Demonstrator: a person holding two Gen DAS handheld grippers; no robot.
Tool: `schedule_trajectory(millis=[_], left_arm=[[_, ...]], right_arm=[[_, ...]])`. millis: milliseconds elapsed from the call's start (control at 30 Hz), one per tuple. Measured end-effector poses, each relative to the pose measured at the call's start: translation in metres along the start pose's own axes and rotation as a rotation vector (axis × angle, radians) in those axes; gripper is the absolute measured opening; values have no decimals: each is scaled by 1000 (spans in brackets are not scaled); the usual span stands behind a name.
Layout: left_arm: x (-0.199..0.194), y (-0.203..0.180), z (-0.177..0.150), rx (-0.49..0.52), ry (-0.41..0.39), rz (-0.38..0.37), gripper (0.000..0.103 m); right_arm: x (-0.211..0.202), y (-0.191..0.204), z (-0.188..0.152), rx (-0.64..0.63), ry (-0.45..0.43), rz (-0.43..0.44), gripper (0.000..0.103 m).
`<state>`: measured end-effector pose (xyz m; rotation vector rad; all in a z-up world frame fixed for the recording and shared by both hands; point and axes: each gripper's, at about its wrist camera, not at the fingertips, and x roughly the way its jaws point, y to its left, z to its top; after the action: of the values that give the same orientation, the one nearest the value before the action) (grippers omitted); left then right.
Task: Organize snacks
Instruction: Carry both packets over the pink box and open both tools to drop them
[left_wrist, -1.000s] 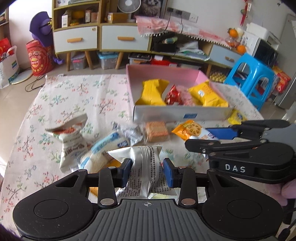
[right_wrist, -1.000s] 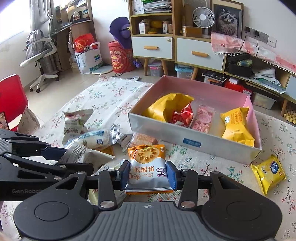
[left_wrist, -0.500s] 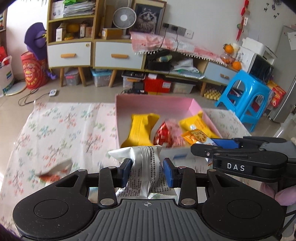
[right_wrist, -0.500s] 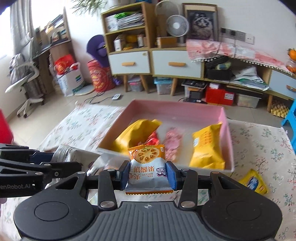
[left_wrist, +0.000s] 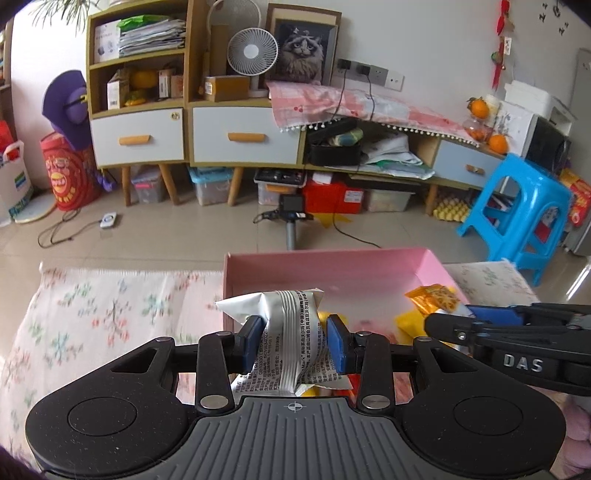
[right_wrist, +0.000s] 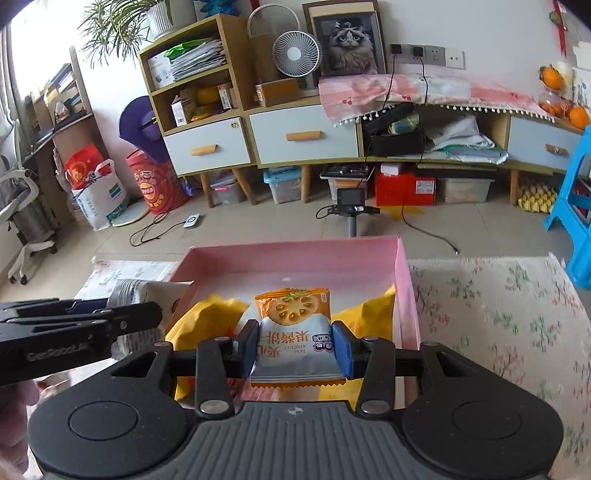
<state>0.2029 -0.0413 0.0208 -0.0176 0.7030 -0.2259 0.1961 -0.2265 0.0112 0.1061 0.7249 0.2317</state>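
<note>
Left gripper (left_wrist: 291, 341) pinched crinkled silver foil snack packet (left_wrist: 284, 332) above near-left edge of open pink cardboard box (left_wrist: 332, 266); right gripper (right_wrist: 294, 345) clamped orange-and-white jam biscuit packet (right_wrist: 293, 332) over box interior, above yellow snack bags (right_wrist: 207, 321).

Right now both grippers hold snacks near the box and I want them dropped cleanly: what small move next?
Probably open the right gripper: its jam biscuit packet hangs over the pink box. The left gripper with its silver packet sits at the box's edge.
</note>
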Motion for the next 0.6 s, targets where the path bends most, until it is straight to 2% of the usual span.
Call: schedule_trajectory(millis=[167,400,500,567,600], left_arm=[[29,-5,12,22,11,40,35],[50,-13,19,65,-7,70,36],[51,-14,19,80,-23,78,39],[48,-14,19,81,-24,67,48],[46,-15,19,84,-30,68,54]], right_arm=[[20,-7,2,37,-16,29,31],[29,-13,2,38,-28,13,34],[27,-18,3,60,-40,7,49],[24,-20,3,72,-48,1,60],[24,-21,3,75,-48,-3,62]])
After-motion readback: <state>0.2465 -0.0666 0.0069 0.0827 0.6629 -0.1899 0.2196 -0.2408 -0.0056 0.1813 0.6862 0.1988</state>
